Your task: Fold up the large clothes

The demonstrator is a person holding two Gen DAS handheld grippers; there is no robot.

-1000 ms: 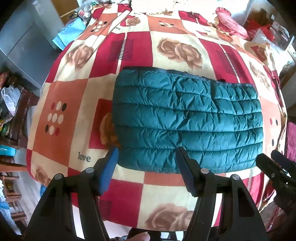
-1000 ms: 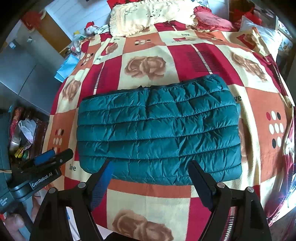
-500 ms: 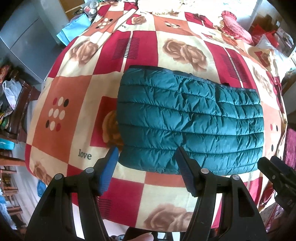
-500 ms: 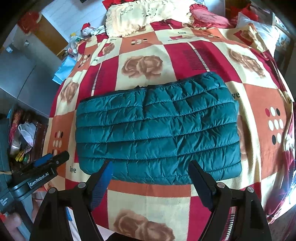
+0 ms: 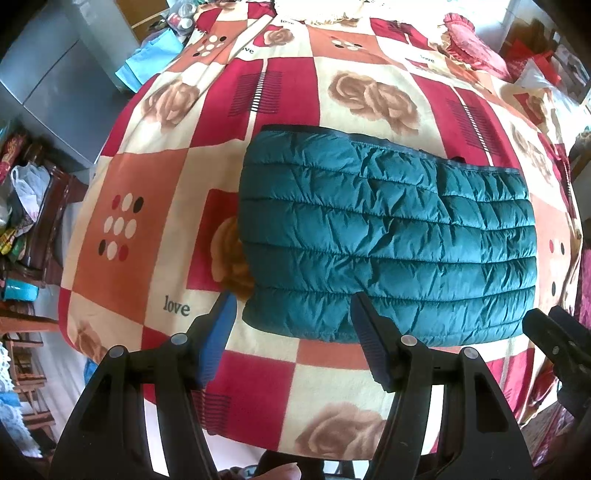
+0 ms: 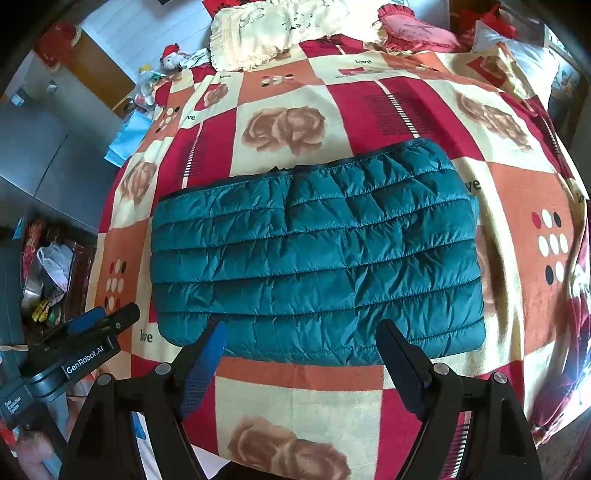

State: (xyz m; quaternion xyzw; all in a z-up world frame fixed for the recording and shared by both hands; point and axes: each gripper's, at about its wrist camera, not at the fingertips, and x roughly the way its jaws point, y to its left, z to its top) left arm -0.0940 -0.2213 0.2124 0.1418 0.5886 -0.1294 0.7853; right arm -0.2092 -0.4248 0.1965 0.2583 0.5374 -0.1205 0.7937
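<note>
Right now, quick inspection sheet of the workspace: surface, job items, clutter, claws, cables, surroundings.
Surface: bed blanket, red, orange and cream squares with roses.
Job's things: teal quilted jacket, folded into a flat rectangle, lying mid-bed.
Clutter: cream pillow and pink cushion at the far end.
Grippers: left claw open, empty, above the jacket's near edge; right claw open, empty, likewise.
Cables: nothing seen.
Surroundings: grey cabinet, crowded dark wooden stand beside the bed.
</note>
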